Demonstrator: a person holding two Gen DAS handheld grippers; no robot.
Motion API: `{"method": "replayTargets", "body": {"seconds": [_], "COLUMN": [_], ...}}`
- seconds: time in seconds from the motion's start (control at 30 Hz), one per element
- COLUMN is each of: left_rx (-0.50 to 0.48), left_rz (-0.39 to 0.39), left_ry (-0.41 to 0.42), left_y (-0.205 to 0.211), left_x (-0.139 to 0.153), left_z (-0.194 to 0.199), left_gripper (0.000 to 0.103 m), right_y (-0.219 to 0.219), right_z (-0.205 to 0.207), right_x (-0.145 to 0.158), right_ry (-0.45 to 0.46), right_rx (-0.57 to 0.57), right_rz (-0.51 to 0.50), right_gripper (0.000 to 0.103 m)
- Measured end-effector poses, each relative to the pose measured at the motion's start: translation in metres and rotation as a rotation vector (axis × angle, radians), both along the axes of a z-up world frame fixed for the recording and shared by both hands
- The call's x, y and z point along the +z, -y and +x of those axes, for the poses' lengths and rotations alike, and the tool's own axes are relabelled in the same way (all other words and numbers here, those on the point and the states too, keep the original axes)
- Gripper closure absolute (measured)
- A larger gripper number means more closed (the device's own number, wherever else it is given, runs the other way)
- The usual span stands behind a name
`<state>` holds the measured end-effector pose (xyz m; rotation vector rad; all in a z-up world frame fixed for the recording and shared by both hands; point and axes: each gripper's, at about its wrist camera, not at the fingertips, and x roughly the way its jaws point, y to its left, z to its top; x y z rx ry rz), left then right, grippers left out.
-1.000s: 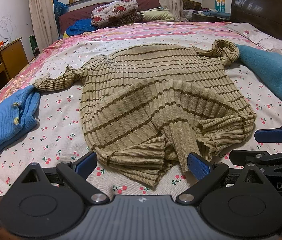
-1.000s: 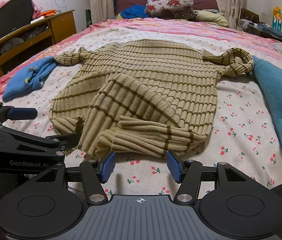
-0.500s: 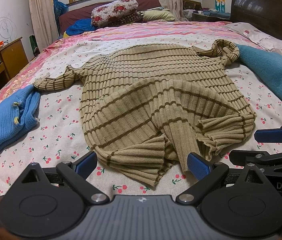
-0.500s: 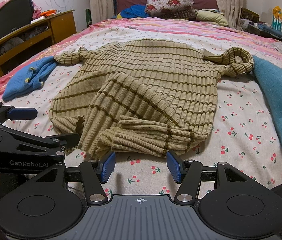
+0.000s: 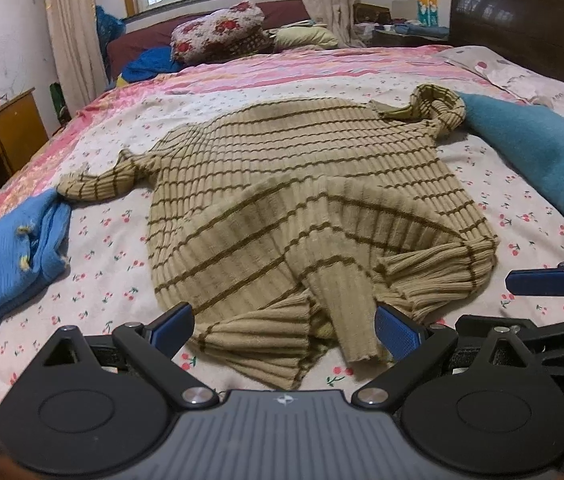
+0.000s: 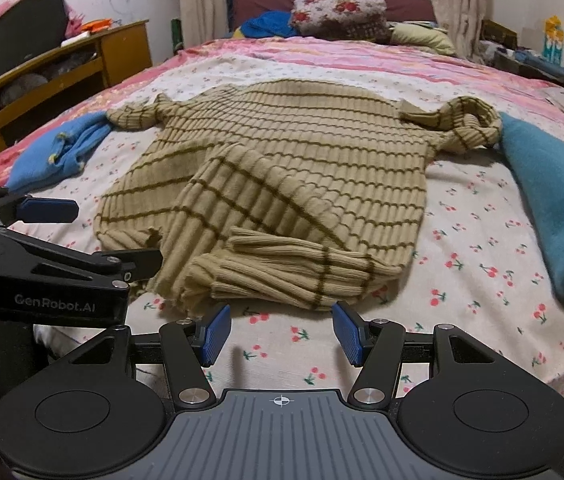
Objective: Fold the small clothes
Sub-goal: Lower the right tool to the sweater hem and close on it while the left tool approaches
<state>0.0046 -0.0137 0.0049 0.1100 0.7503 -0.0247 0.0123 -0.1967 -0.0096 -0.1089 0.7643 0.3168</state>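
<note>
Left tool point(image 5: 284, 330) and right tool point(image 6: 281, 334): both spread wide, grasping nothing, at the near hem of the striped sweater point(image 5: 302, 200); its length runs away across the bed point(image 5: 114, 240), collar far right.

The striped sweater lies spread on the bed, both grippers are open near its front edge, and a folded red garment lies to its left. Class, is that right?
Not quite: the folded garment left of the striped sweater is blue, not red, as the left wrist view shows. The left gripper and right gripper are open near its front edge.

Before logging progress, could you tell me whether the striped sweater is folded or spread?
Partly folded: the striped sweater lies mostly spread, one sleeve across its front.
</note>
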Motion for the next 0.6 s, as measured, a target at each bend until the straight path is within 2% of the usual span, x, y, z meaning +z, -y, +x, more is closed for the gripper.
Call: {"method": "replayTargets", "body": {"seconds": [0.37,0.6], "left_rx": [0.000,-0.042], "left_rz": [0.044,0.037], "left_ry": [0.017,0.089], "left_y": [-0.002,-0.017], "left_x": [0.011,0.037], "left_z": [0.004,0.039], "left_gripper": [0.001,0.001], "right_y": [0.002,-0.002], "right_z": [0.008,0.043], "right_x": [0.015,0.040], "right_ry": [0.052,0.096], "right_rx": [-0.001,0.002], "right_rz": [0.051,0.094], "right_gripper": [0.046,0.047]}}
